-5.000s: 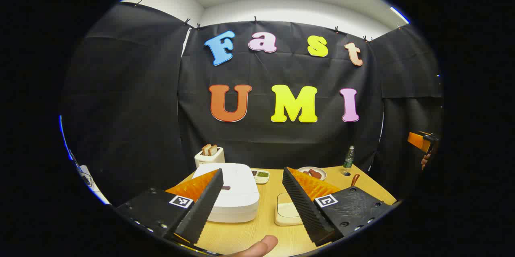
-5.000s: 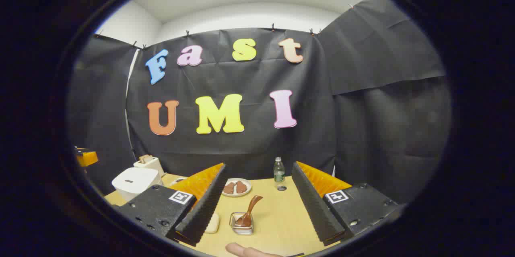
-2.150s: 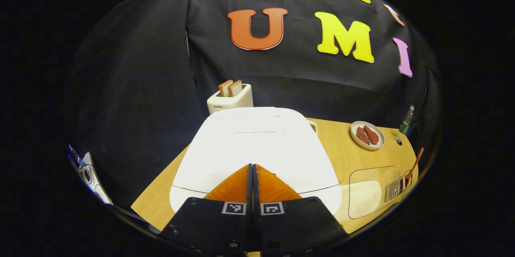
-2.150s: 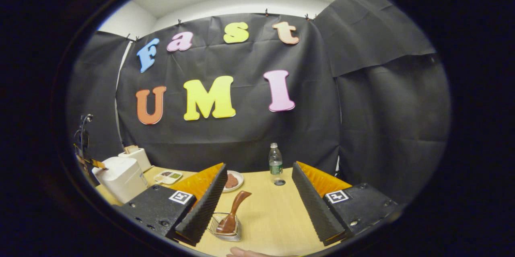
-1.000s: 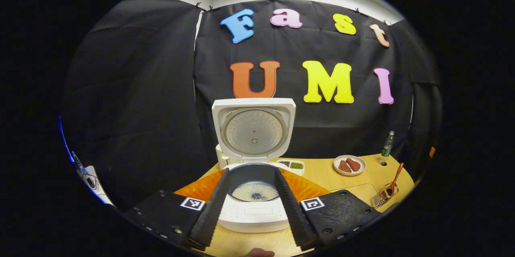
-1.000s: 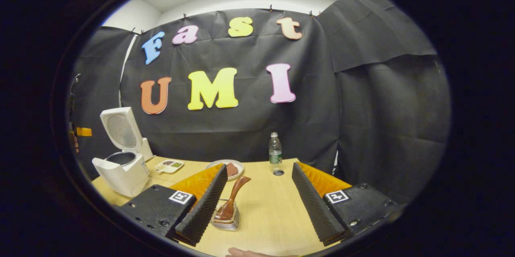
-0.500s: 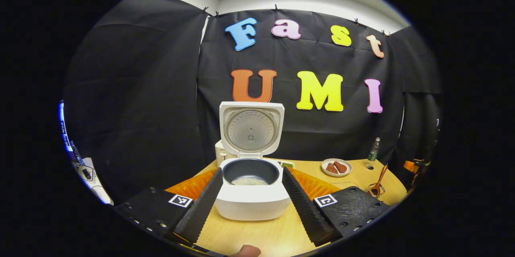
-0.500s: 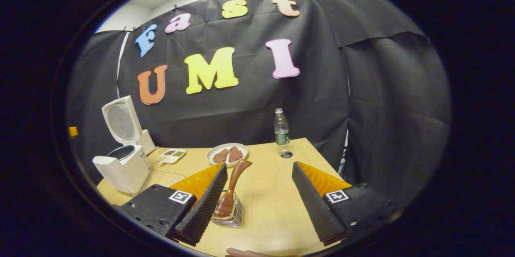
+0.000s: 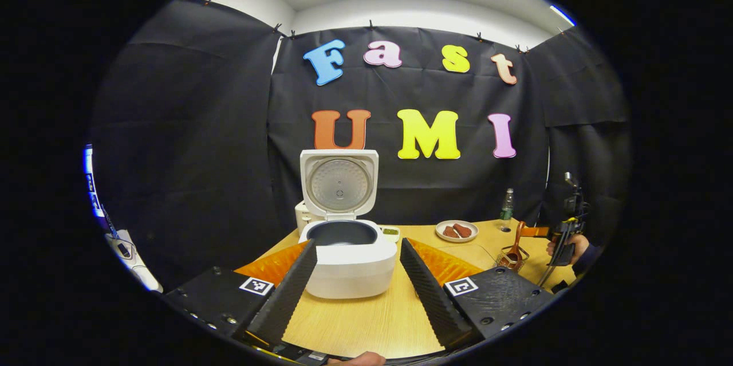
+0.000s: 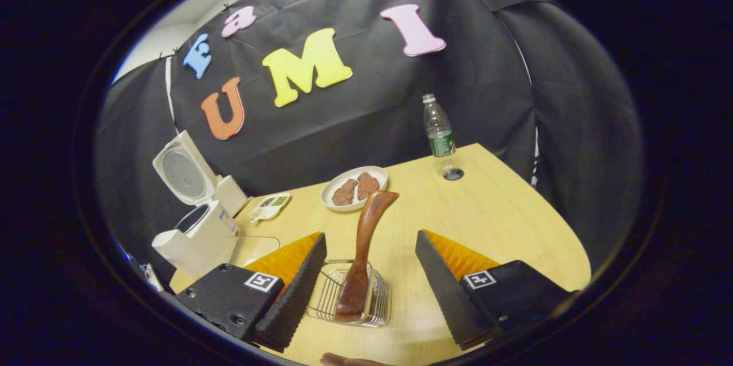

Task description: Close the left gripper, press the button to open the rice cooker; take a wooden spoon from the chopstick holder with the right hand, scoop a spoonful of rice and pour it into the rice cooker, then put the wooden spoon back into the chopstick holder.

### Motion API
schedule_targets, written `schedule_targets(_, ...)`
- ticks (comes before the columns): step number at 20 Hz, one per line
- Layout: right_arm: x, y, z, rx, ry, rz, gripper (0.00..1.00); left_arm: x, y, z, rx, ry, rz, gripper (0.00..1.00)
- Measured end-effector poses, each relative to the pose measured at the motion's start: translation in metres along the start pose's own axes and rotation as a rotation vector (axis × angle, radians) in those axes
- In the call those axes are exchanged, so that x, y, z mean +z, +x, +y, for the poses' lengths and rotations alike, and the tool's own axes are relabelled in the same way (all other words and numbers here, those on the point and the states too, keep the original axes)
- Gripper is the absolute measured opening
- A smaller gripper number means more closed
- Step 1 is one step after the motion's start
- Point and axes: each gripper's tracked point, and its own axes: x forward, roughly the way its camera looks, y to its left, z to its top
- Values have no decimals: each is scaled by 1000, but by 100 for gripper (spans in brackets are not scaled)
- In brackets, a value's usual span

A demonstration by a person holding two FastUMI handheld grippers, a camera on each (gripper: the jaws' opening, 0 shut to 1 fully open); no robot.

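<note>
Standing near the left edge of the light wooden table (image 9: 366, 320), the white rice cooker (image 9: 352, 260) is seen with its lid (image 9: 339, 184) raised upright and its dark inner pot exposed. In the left gripper view, the left gripper (image 9: 356, 286) is held wide apart before the cooker, nothing being touched by its 2 fingers (image 9: 286, 297); the cooker is framed between them. Behind the cooker, a white toaster (image 9: 302, 218) is partly hidden, and a small tray of condiments (image 9: 390, 232) lies just beside the cooker's right side.

In the right gripper view, the right gripper (image 10: 369, 283) is also spread open, held above the wire chopstick holder (image 10: 349, 297), which stands near the table's front edge. A brown wooden spoon (image 10: 363, 251) is set in the holder, bowl down, with its handle leaning up and away between the fingers; neither finger is seen touching it. A clear flat container (image 10: 252, 246) lies between the cooker and the holder.

Farther back, a white plate with 2 brown pieces of food (image 10: 354, 187) is placed mid-table, and a clear plastic bottle with a green label (image 10: 438, 128) stands at the far edge, its cap (image 10: 453, 173) lying just in front of it. In the left gripper view, the right gripper and the hand (image 9: 564, 246) holding it are seen over the holder at the table's right edge.
</note>
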Motion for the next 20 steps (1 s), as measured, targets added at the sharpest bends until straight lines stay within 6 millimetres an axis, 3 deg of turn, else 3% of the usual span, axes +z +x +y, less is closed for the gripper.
schedule_targets(3,-11,27,11,35,30,47,100,-17,-19,-2,-11,32,8,93)
schedule_targets(6,-14,40,11,15,48,56,89,-31,-36,-5,-20,59,15,94)
schedule_targets(7,-14,45,12,6,64,54,73,-35,-41,-7,-27,60,17,94)
schedule_targets(8,-17,49,16,10,70,65,72,-40,-46,-8,-33,56,20,94)
schedule_targets(9,-21,52,20,21,74,78,55,-43,-49,-11,-44,46,22,94)
schedule_targets(10,-23,54,21,14,78,87,51,-47,-52,-15,-65,37,28,93)
schedule_targets(12,-21,57,9,-43,78,67,30,-55,-53,-21,-85,46,49,93)
schedule_targets(13,-21,55,11,-37,75,67,20,-56,-52,-18,-76,58,52,94)
schedule_targets(16,-16,40,14,-46,45,45,17,-54,-53,-18,-78,60,56,94)
schedule_targets(20,10,16,28,-26,-44,-53,13,-56,-56,-16,-80,47,58,94)
